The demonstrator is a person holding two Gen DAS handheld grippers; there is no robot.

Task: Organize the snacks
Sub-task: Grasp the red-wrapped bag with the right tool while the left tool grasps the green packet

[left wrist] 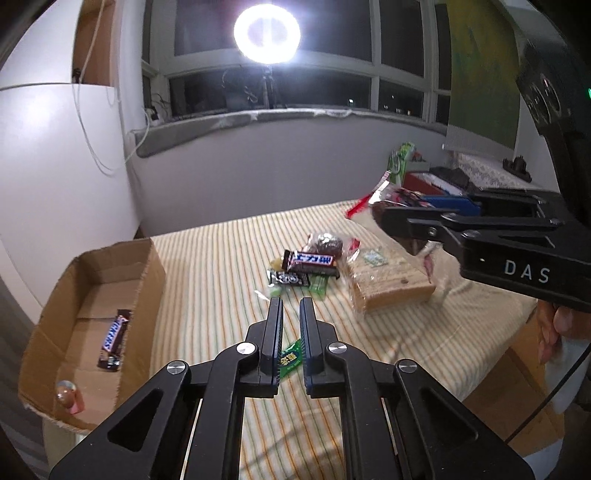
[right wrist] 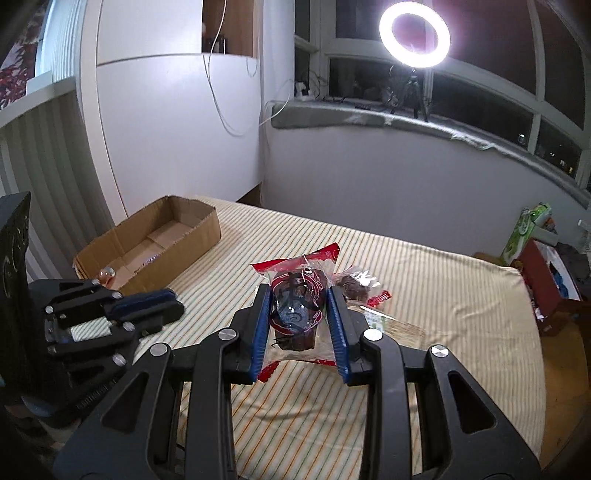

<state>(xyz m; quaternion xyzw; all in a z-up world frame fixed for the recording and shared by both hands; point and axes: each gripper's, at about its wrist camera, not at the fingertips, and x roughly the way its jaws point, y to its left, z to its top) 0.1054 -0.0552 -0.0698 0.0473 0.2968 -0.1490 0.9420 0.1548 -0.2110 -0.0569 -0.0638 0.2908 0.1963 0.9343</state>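
Note:
My right gripper is shut on a clear packet with red ends holding a dark brown cake, held above the striped table; it also shows in the left wrist view. My left gripper is nearly shut and empty, above a small green sachet. A pile of snacks lies ahead: a Snickers bar, a dark packet, a wrapped muffin and a bag of crackers. An open cardboard box at the left holds a Snickers bar and a small jelly cup.
The striped cloth covers the table. A red box and a green carton stand off the far right edge. A ring light on a tripod stands on the windowsill. The white wall lies behind the cardboard box.

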